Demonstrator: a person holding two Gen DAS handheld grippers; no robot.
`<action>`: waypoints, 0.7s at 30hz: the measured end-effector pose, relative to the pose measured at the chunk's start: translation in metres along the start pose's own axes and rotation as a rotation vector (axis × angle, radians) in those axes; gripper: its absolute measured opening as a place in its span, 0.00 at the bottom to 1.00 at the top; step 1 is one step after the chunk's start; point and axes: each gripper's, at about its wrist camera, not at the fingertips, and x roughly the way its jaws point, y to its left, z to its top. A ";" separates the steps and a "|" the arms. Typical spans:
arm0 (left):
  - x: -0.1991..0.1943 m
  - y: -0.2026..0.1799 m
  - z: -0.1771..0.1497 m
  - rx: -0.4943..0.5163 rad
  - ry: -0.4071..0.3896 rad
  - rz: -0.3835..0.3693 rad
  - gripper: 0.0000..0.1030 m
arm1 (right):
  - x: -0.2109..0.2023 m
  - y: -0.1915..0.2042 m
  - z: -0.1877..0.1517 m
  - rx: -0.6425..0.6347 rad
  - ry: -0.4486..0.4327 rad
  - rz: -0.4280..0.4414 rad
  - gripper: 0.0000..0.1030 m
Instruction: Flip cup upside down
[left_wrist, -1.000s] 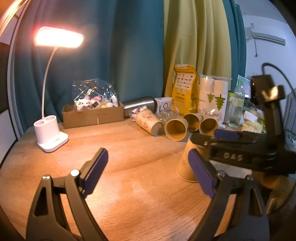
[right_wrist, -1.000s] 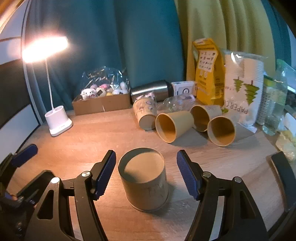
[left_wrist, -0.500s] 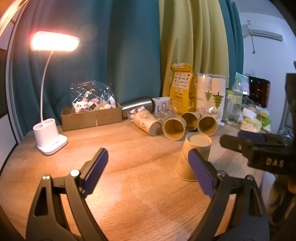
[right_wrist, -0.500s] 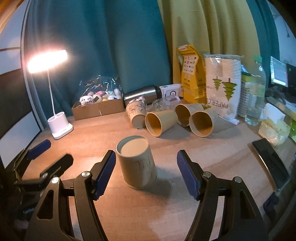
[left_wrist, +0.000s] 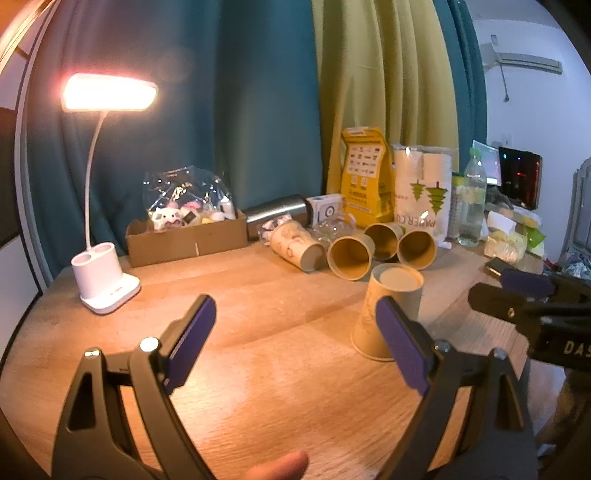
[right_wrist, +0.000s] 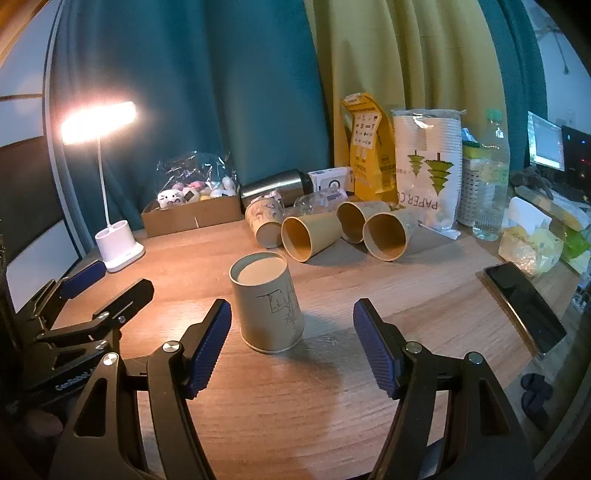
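Right fingers spread, short of upturned cup

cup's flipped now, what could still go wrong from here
1. The upside-down cup stands close in front of the open right gripper; a forward nudge might tip it, since it looks light.
2. Four cups lie on their sides just behind it; if bumped they could roll into it.
3. The phone lies near the table edge at right, so a wide sweep of that gripper could knock it off.
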 end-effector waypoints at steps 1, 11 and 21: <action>0.000 0.001 0.000 0.000 -0.002 -0.001 0.87 | -0.002 0.000 -0.001 -0.001 -0.004 0.000 0.70; 0.000 -0.004 0.002 0.007 -0.004 -0.002 0.87 | -0.009 -0.004 -0.001 0.011 -0.021 0.005 0.70; 0.002 -0.004 0.002 0.006 -0.010 -0.004 0.87 | -0.007 -0.004 -0.002 0.017 -0.019 0.007 0.70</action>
